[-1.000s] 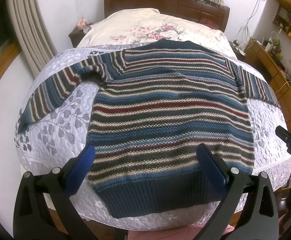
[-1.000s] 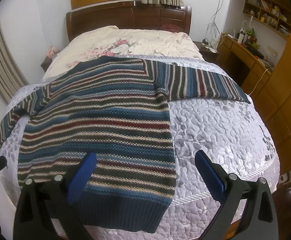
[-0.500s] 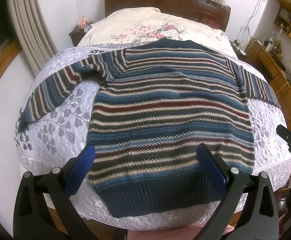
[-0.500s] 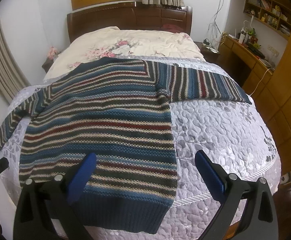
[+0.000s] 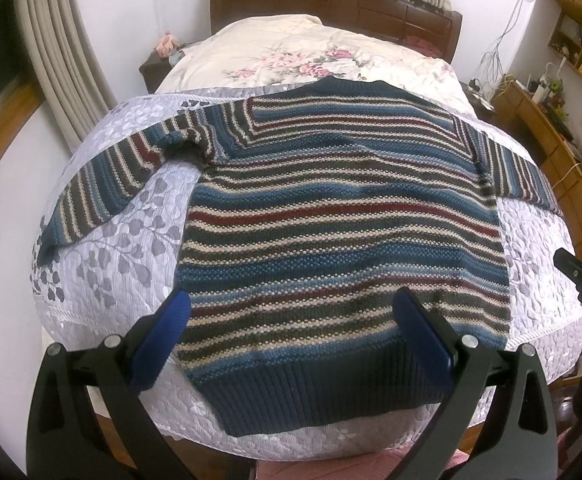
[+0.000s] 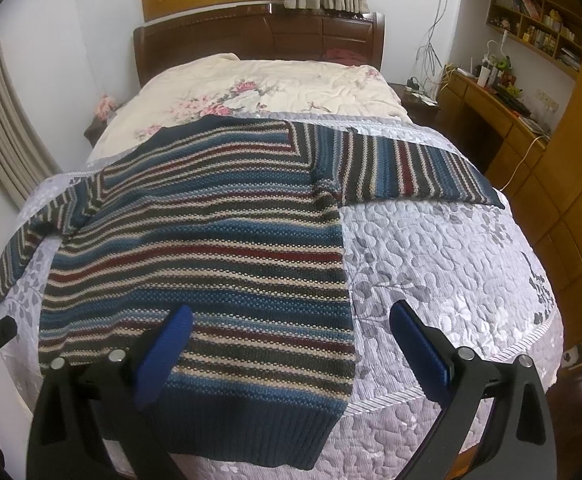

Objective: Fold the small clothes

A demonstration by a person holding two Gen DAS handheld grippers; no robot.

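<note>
Fingers on both grippers are spread wide and hold nothing. Left gripper (image 5: 289, 334) hangs over the dark bottom band of the sweater (image 5: 343, 232), and the right gripper (image 6: 291, 342) hangs over the sweater's bottom right corner, half above the grey quilt (image 6: 443, 264). The sweater lies flat on the quilt, back up I think, with its neck toward the headboard (image 6: 259, 36) and its bottom band at the near edge of the bed. One sleeve (image 5: 111, 184) slants out on the sweater's left side with a small bunch at the armpit, and the other sleeve (image 6: 407, 172) goes straight out on its right. No fold is made yet, so this looks like the very start. Next, I think, a gripper must reach far out to a sleeve end, pinch it, and lay it across the sweater's middle.
</note>
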